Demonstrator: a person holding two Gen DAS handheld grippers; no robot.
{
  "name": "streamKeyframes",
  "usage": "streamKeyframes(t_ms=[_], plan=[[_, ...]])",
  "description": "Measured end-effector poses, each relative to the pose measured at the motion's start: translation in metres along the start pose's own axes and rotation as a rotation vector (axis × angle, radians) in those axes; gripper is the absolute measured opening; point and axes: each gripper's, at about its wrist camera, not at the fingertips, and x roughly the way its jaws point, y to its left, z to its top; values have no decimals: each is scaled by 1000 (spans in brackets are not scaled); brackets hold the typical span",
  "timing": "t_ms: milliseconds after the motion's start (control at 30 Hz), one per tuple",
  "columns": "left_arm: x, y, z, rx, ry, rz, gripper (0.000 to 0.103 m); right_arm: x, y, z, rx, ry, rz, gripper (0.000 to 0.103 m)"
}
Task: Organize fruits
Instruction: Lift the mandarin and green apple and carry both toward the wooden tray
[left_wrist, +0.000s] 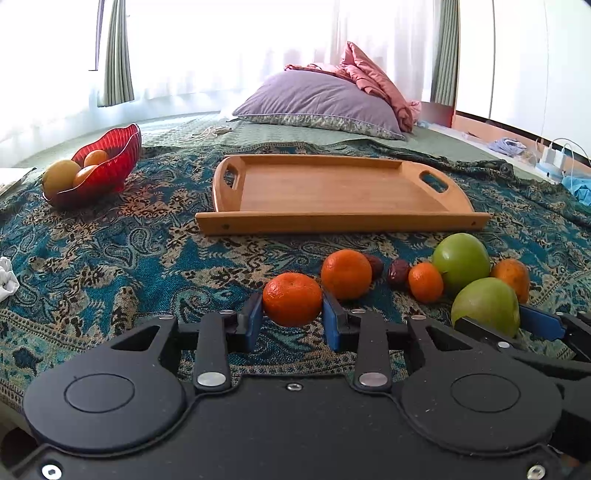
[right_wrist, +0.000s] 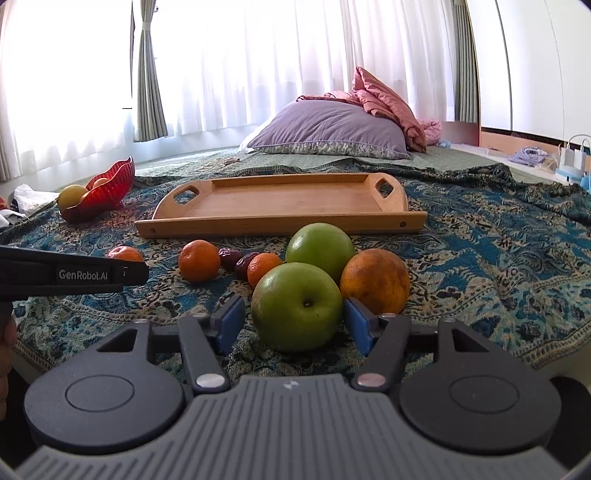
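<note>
A row of fruit lies on the patterned blanket in front of a wooden tray (left_wrist: 332, 192). My left gripper (left_wrist: 292, 317) has its blue pads touching both sides of a mandarin (left_wrist: 291, 299). My right gripper (right_wrist: 293, 325) stands around a green apple (right_wrist: 297, 306), left pad a little off it, right pad at its side. Behind are a second green apple (right_wrist: 320, 245), a dull orange (right_wrist: 375, 278), two more mandarins (right_wrist: 199, 260) (right_wrist: 263, 267) and two dates (right_wrist: 236, 260). The tray (right_wrist: 280, 206) holds nothing.
A red glass bowl (left_wrist: 107, 162) with several fruits stands at the far left. A purple pillow (left_wrist: 317, 99) and pink bedding lie behind the tray. White cloth (left_wrist: 7, 277) lies at the left edge. Chargers and cables (right_wrist: 570, 158) sit at the far right.
</note>
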Motion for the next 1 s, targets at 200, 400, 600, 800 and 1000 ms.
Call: streamKeyframes(t_ms=[200, 400, 600, 800, 1000], plan=[[1, -2, -1, 3, 3, -4, 32, 12, -3, 0, 45, 34, 13, 70], [3, -3, 0, 4, 4, -8, 32, 20, -5, 2, 81, 43, 24, 63], [5, -5, 2, 0, -6, -10, 32, 20, -4, 1, 42, 27, 29, 59], [6, -8, 10, 1, -22, -17, 32, 12, -6, 4, 57, 12, 72, 59], [13, -13, 23, 19, -40, -23, 32, 10, 0, 14, 32, -4, 82, 59]])
